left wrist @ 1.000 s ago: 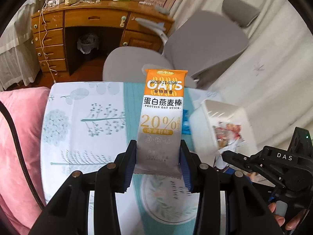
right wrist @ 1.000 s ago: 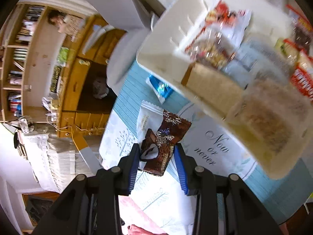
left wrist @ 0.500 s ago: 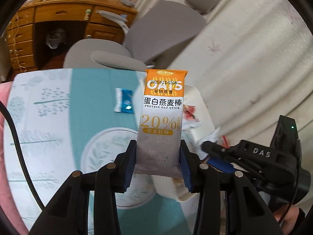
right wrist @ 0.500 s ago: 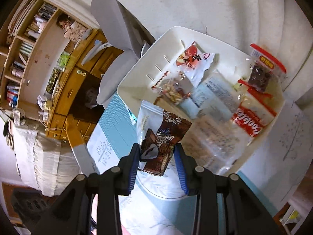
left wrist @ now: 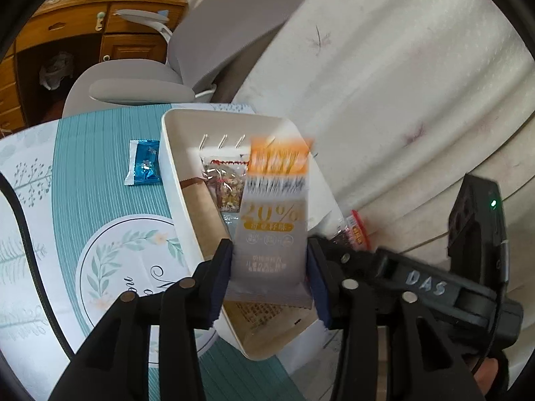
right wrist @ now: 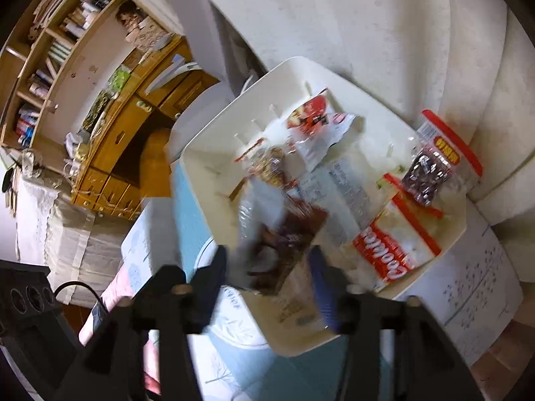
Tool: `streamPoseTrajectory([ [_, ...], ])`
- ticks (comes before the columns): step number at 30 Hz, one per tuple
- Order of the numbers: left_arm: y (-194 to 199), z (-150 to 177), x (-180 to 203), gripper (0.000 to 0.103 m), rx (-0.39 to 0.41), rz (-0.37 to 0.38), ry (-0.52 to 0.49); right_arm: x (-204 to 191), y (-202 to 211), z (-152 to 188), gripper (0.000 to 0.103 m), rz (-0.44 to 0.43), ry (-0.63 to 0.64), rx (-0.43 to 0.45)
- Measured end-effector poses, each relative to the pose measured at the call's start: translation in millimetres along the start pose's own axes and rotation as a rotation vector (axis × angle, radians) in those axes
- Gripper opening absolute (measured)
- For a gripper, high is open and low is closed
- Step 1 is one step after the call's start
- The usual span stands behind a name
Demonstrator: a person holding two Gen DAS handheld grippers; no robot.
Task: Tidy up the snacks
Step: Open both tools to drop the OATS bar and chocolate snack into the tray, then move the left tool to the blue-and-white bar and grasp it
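Note:
Over the white bin, my left gripper has its jaws opening. The orange-and-grey oat stick between them is motion-blurred and slipping down, no longer pinched. My right gripper also hangs over the bin, jaws opening with clear gaps on both sides. A blurred brown-and-white snack packet drops between them. The bin holds several packets, among them a red-and-white bag and a red-edged pack of dark sweets. A blue packet lies on the tablecloth left of the bin. The right gripper's body shows in the left wrist view.
The bin stands at the far right of the teal-and-white tablecloth, against a white curtain. A grey office chair and a wooden desk lie beyond the table. A pink cushion sits at the table's near side.
Both grippers swung from the table to above the bin. Their jaws widened, and the oat stick and the brown packet, firmly held before, now blur and slide down.

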State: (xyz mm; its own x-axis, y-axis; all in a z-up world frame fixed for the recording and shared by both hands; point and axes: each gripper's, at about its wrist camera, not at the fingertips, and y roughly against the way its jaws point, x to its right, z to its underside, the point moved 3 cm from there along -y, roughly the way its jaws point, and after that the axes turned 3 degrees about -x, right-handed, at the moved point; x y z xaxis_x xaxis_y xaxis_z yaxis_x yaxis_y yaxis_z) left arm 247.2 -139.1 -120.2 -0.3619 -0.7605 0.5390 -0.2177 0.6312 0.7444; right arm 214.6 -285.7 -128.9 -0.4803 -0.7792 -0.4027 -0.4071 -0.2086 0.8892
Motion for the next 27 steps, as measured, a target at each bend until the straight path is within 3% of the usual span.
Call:
streamPoseTrajectory([
  [2, -2, -3, 0, 0.063, 0.001, -0.034, 0.004, 8, -2, -7, 0.067, 0.005, -0.015, 0.002],
  [6, -3, -12, -12, 0.074, 0.004, -0.076, 0.049, 14, -7, -17, 0.067, 0.009, -0.001, -0.010],
  [16, -7, -33, -81, 0.077, 0.007, -0.249, 0.112, 13, -25, -29, 0.067, 0.006, 0.101, -0.046],
  [23, -19, -57, -119, 0.077, -0.012, -0.304, 0.034, 8, -41, -30, 0.067, 0.027, 0.220, -0.065],
  [27, -35, -69, -132, 0.077, -0.037, -0.290, -0.064, 7, -47, -30, 0.067, 0.036, 0.281, -0.079],
])
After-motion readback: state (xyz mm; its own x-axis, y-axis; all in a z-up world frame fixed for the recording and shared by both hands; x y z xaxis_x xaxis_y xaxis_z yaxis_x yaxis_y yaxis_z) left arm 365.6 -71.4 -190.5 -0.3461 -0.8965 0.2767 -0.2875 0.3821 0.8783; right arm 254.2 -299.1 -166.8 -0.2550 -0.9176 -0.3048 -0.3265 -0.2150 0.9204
